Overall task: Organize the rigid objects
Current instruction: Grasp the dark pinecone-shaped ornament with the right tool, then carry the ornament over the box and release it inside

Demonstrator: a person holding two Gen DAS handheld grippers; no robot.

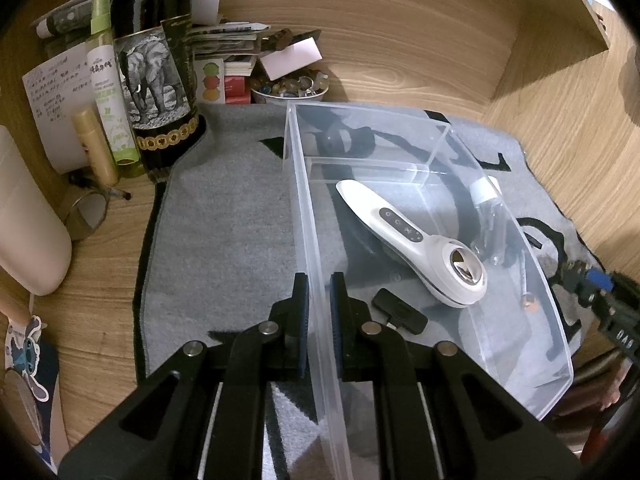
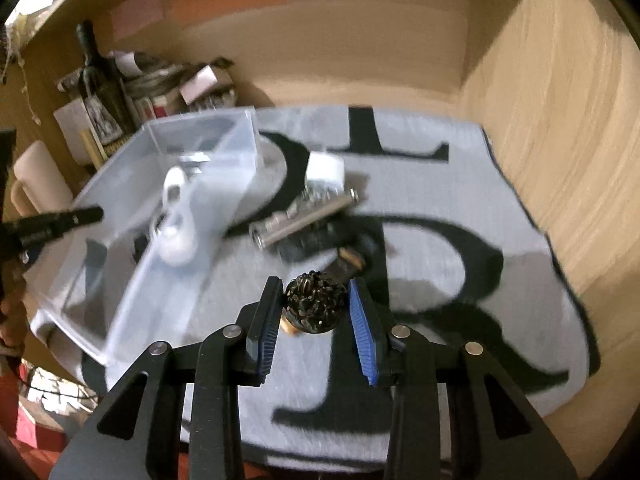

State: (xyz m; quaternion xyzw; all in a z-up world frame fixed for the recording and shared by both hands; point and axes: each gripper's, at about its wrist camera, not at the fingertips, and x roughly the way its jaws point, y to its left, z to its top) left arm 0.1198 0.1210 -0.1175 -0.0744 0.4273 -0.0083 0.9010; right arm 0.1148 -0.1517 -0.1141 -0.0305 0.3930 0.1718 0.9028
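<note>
A grey mat with black letters [image 2: 460, 184] covers the wooden surface [image 1: 100, 264], boxed in by wooden walls. The left hand-held gripper [image 1: 319, 292] is clamped on the near wall of the clear plastic bin [image 1: 558, 344]. Inside the bin a white handheld device [image 1: 404, 232] lies with its round head nearer and handle pointing away. The right hand-held gripper [image 2: 316, 300] brackets a dark studded ball [image 2: 316, 304] on the mat; blur hides whether both pads touch it. Beyond lies a metal cylinder [image 2: 304, 220], slanting.
</note>
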